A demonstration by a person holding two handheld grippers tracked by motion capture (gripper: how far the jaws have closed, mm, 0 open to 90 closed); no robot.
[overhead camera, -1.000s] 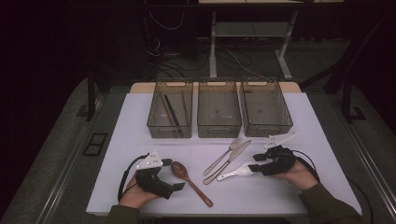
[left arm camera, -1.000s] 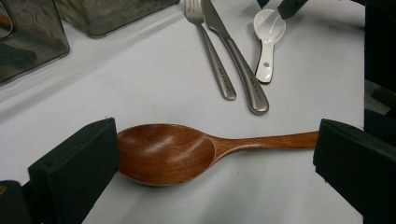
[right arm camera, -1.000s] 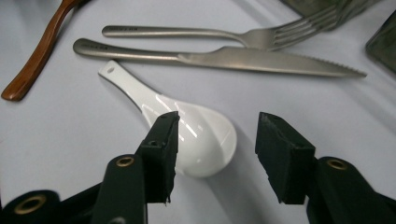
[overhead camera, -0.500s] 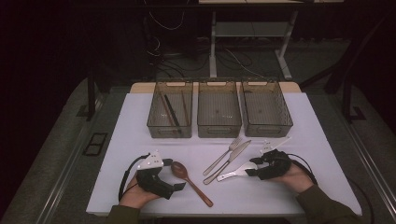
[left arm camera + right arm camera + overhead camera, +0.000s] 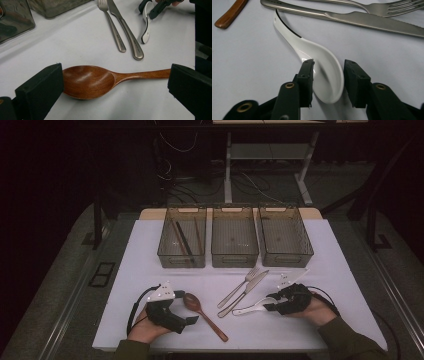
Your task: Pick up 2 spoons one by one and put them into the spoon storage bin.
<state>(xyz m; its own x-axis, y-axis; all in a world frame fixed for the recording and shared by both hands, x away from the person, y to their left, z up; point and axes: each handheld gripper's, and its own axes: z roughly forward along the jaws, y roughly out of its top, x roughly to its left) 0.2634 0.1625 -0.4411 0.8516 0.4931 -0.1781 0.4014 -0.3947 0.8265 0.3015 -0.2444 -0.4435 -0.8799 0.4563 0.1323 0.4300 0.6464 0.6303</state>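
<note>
**Right gripper closing around the white soup spoon**

The white ceramic soup spoon lies on the white table, near its front right, with its bowl toward the right hand and its handle pointing toward the middle. The right gripper straddles the bowl. Its jaws have just been closing, with the bowl between them; the left pad sits at the bowl's edge, while a narrow gap shows beside the right pad, so the spoon is not yet clamped.

Just beyond the soup spoon, a steel knife and a steel fork lie side by side, close together.

To the left, a wooden spoon lies flat on the table. The left gripper is spread wide around it lengthwise, one pad by the tip of the bowl and the other at the handle, without squeezing it.

At the table's far side stand three clear bins in a row; the left bin holds chopsticks.
</note>
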